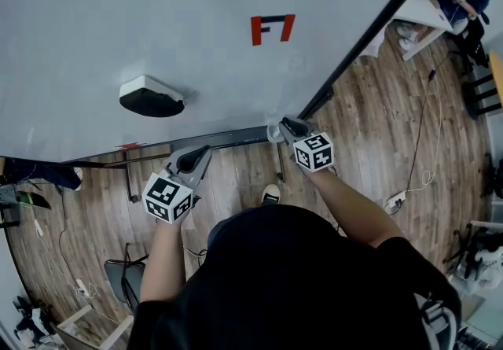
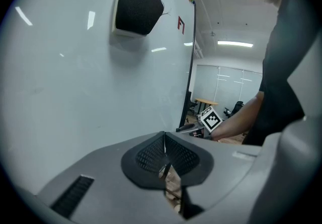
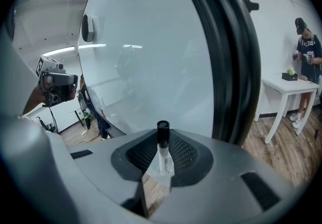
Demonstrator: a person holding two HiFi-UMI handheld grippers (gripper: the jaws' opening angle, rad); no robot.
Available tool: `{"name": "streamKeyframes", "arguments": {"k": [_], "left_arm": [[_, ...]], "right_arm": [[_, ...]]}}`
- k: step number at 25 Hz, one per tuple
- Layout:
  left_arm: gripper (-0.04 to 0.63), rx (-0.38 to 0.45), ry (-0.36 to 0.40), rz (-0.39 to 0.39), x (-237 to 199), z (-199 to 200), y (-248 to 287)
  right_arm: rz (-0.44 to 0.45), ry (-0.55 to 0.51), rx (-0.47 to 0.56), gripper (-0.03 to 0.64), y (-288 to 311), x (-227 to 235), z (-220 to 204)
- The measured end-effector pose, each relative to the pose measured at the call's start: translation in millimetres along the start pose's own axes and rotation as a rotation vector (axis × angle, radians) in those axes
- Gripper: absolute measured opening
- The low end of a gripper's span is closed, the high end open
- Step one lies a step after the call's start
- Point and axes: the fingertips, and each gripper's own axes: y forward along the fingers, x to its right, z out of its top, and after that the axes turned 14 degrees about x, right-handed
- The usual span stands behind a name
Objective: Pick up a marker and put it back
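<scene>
My right gripper [image 3: 162, 136] is shut on a marker [image 3: 164, 156] with a white body and a black cap [image 3: 162, 131]; the cap sticks out past the fingertips toward the whiteboard [image 3: 151, 67]. In the head view my right gripper [image 1: 289, 129] sits at the right end of the board's dark bottom tray [image 1: 212, 138]. My left gripper [image 1: 195, 160] hangs just below that tray, further left. Its pads [image 2: 151, 155] meet with nothing between them.
A black eraser [image 1: 151, 97] sticks to the whiteboard [image 1: 157, 18], with a red mark [image 1: 273, 28] to its right. The board's black frame [image 1: 369, 34] runs diagonally at the right. A person [image 3: 306, 52] stands at a white table [image 3: 287, 87]. Cables and a power strip [image 1: 393, 200] lie on the wood floor.
</scene>
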Motion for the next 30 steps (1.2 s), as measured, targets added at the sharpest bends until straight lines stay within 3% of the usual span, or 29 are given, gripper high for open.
{"name": "streamKeyframes", "arguments": {"k": [12, 25, 30], "left_arm": [[0.014, 0.008, 0.007, -0.032, 2, 4, -5], [0.014, 0.022, 0.029, -0.081, 10, 12, -20], [0.014, 0.032, 0.038, -0.091, 13, 15, -27]], "right_arm": [[-0.071, 0.001, 0.035, 0.115, -19, 14, 21], [-0.107, -0.02, 0.11, 0.102, -79, -10, 56], [-0.105, -0.08, 0.136, 0.073, -97, -27, 68]]}}
